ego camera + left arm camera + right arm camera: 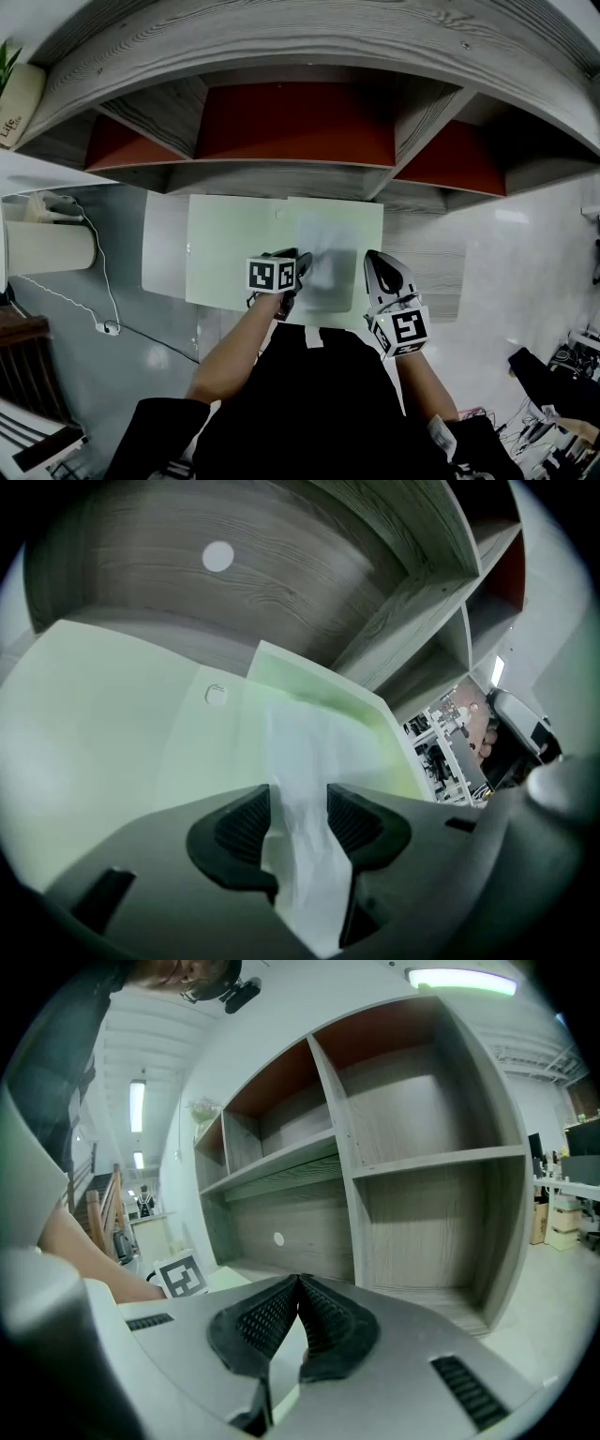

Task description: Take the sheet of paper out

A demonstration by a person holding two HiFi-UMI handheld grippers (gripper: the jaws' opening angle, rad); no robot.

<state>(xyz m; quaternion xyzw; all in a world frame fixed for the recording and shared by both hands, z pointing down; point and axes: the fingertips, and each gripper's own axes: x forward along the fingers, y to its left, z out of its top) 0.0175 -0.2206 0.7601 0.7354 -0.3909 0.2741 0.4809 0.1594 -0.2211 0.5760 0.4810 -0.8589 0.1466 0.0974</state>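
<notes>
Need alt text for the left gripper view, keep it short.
A white sheet of paper stands between the open jaws of the left gripper, its far end lying on a pale green folder. The folder rests at the foot of a grey wooden shelf unit.

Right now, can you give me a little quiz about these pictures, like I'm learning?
1. True or false: the right gripper is shut.
2. What shows between the open jaws of the left gripper? A) sheet of paper B) spoon C) cup
3. What colour is the folder on the desk?
Key: 1 true; 2 A; 3 pale green.
</notes>
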